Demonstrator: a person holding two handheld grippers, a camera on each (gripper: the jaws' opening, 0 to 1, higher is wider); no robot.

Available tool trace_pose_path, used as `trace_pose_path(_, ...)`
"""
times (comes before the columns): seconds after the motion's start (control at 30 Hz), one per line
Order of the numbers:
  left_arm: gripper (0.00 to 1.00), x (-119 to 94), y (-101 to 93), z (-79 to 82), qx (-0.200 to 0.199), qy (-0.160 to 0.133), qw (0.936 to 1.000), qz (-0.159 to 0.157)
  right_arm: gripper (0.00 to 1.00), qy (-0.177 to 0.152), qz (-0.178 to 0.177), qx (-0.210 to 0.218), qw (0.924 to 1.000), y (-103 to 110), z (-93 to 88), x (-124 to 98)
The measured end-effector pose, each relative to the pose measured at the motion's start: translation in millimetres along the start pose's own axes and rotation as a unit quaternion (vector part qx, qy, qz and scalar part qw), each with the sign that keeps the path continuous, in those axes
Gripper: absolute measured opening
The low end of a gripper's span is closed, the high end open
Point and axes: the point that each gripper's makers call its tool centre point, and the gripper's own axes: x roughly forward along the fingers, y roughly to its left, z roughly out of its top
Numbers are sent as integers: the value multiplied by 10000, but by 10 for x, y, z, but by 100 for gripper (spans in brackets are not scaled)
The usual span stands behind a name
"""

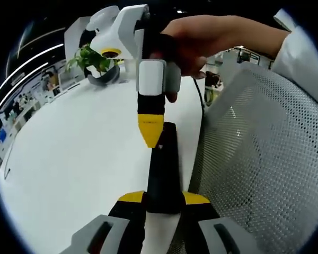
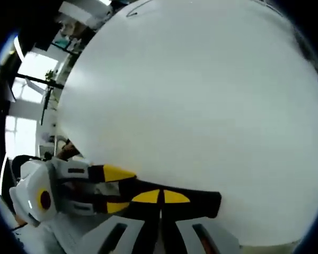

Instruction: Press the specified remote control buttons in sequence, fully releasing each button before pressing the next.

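A long black remote control (image 1: 164,169) lies lengthwise over the white table's edge, its near end clamped between the yellow tips of my left gripper (image 1: 164,198). From above, a hand (image 1: 212,39) brings my right gripper (image 1: 150,138) down, its yellow jaws shut to one point that rests on the remote's top face. In the right gripper view the same shut tips of my right gripper (image 2: 161,197) sit on the remote (image 2: 201,203), and my left gripper (image 2: 118,189) holds its left end. The buttons are hidden under the tips.
The white table (image 1: 79,153) spreads wide to the left and ahead. A potted green plant (image 1: 98,61) stands at its far edge. A grey mesh chair back (image 1: 265,159) is close on the right. A black cable (image 1: 200,100) runs down from the hand.
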Motion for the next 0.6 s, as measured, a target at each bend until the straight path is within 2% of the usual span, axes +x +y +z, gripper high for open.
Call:
trace_pose_path(0.1, 24, 0, 0, -1, -5, -3, 10000, 0, 0, 144, -94, -70, 9998, -33, -44, 44)
trace_pose_path(0.47, 24, 7, 5, 4, -18, -16, 10000, 15, 0, 128, -378, -370, 9985, -34, -10, 63)
trace_pose_path(0.6, 24, 10, 10, 4, -31, -20, 10000, 20, 0, 191, -358, -248, 9989, -57, 1, 63)
